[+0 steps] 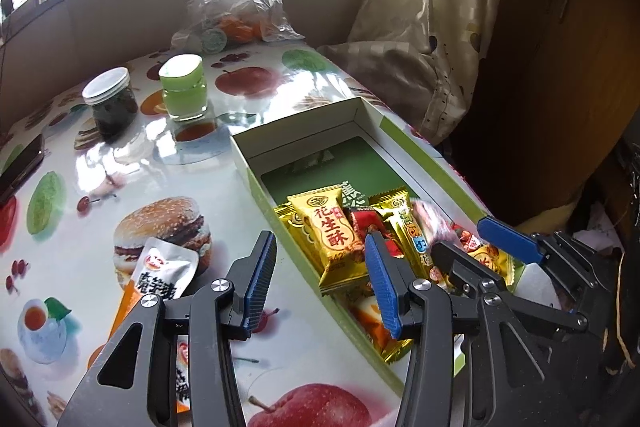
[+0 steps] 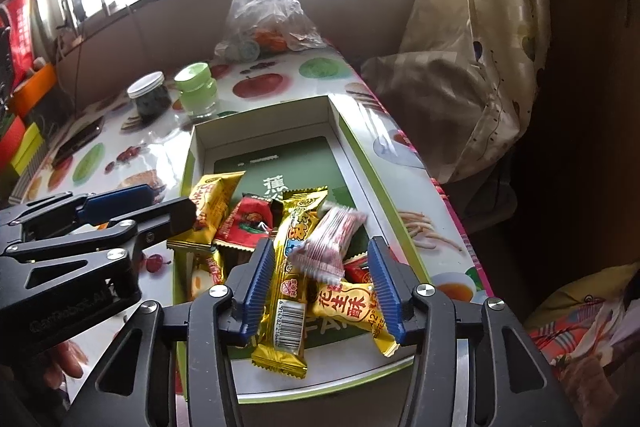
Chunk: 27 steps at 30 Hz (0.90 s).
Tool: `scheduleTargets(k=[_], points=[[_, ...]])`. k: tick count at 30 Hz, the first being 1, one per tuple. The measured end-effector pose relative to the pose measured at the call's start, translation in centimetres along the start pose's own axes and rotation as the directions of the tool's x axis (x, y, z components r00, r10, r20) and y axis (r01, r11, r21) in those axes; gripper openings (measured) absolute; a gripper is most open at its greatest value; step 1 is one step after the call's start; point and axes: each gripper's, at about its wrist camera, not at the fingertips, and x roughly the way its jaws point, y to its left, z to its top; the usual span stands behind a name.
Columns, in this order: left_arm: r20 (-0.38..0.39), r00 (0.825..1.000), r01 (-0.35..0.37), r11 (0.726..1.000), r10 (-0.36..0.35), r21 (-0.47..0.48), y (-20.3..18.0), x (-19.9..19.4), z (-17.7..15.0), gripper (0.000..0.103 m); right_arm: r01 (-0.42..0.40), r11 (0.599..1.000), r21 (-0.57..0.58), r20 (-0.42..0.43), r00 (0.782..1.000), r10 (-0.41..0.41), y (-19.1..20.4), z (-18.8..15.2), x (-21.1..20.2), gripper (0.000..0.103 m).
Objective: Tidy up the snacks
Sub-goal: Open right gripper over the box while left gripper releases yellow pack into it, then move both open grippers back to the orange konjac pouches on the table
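Both grippers — left gripper (image 1: pixel 322 281), right gripper (image 2: pixel 320 283) — spread empty, green box (image 2: pixel 352 143) holding gold snack packets (image 2: pixel 286 291), red-striped candy (image 2: pixel 334 241) blurred.

Ahead of you, a white-lidded jar of dark contents (image 1: pixel 111 101) beside a green-lidded jar (image 1: pixel 185 87) upper left, a clear plastic bag with oranges (image 1: pixel 236 1) top centre, a phone (image 1: pixel 20 167) at left edge, a patterned curtain (image 1: pixel 432 11) upper right.

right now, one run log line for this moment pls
left gripper: open, empty | right gripper: open over box | pink-striped candy: blurred, between right fingers | silver pouch: on table, outside box
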Motion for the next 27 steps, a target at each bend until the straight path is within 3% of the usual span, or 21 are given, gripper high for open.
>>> scheduleTargets(k=[27], points=[[0.062,0.996,-0.064,0.996,0.067,-0.056,3.1,-5.1,-3.0,0.047,-0.046,0.999,-0.014,0.044,0.998,0.047,3.2,-0.6,-3.1,0.049]])
